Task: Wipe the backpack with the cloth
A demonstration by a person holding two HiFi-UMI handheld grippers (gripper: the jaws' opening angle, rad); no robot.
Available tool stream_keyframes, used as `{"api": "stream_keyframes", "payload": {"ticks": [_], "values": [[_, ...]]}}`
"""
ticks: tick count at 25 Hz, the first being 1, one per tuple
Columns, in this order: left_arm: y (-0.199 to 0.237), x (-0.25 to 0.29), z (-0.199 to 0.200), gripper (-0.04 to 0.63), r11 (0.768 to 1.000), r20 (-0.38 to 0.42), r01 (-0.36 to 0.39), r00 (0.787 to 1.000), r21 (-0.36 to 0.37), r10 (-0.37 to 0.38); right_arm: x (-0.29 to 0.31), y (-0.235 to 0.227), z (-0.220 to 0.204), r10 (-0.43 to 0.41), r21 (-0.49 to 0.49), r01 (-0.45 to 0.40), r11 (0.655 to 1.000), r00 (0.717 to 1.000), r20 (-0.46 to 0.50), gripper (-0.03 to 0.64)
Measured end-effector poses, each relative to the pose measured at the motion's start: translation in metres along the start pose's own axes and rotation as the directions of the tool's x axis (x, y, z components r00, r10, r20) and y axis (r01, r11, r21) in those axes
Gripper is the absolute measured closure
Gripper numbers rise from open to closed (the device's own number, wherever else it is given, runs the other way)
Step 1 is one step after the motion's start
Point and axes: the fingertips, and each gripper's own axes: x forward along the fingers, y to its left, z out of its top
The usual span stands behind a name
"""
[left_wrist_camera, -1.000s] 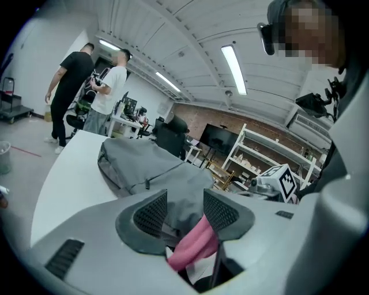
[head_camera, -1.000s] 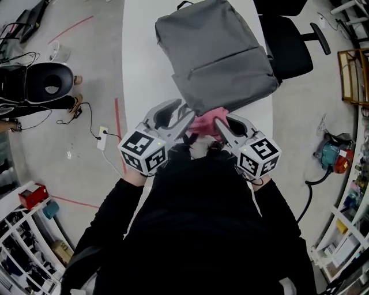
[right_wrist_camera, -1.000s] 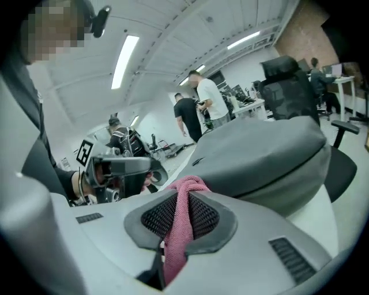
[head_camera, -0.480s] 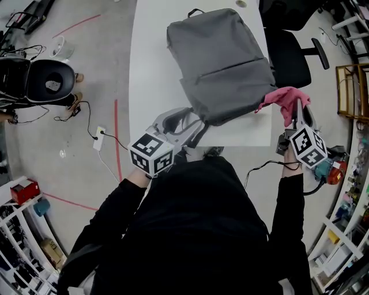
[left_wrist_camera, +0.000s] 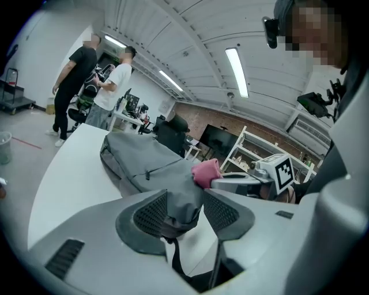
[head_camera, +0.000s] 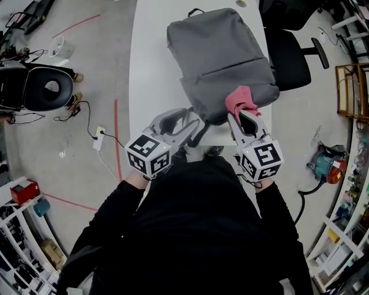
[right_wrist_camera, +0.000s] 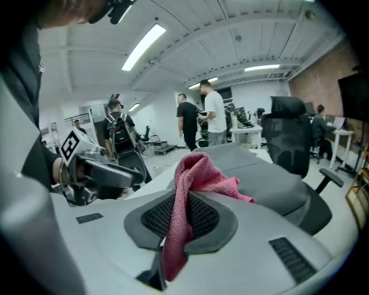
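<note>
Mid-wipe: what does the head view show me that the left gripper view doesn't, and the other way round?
Head view only: nearly the whole backpack from above, down to the carry handle at its far end. Left gripper view only: the left gripper with its pads pinching the backpack's near corner, and two people standing far off. Both: the pink cloth clamped in the right gripper at the backpack's near edge.

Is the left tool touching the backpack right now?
Touching. The left gripper view shows a corner of the backpack pinched between the pads of the left tool.
</note>
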Motion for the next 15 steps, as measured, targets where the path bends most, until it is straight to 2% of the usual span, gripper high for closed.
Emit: {"api": "stream_keyframes", "payload": {"ticks": [3,7,9,11,15], "values": [[0.007,-0.007,0.004,0.385,1.0,0.016,-0.018,1.0,-0.008,0.018,0.021,0.059,-0.011,0.18,0.021,-0.179,0.984,0.982,-0.057,0.561],[0.022,-0.02,0.018,0.385,0.998,0.058,-0.057,0.997,-0.021,0.058,0.035,0.114,-0.006,0.388,0.033,-0.386,0.922,0.919,-0.077,0.561],[0.029,-0.027,0.024,0.385,0.997,0.08,-0.073,0.994,-0.028,0.075,0.038,0.127,0.003,0.441,0.054,-0.439,0.897,0.896,-0.052,0.561],[0.034,-0.032,0.028,0.385,0.996,0.098,-0.086,0.991,-0.037,0.09,0.042,0.122,0.009,0.427,0.054,-0.424,0.904,0.904,-0.04,0.561],[0.031,-0.029,0.025,0.385,0.996,0.096,-0.084,0.992,-0.04,0.087,0.041,0.073,0.01,0.274,0.066,-0.272,0.96,0.961,-0.033,0.561]]}}
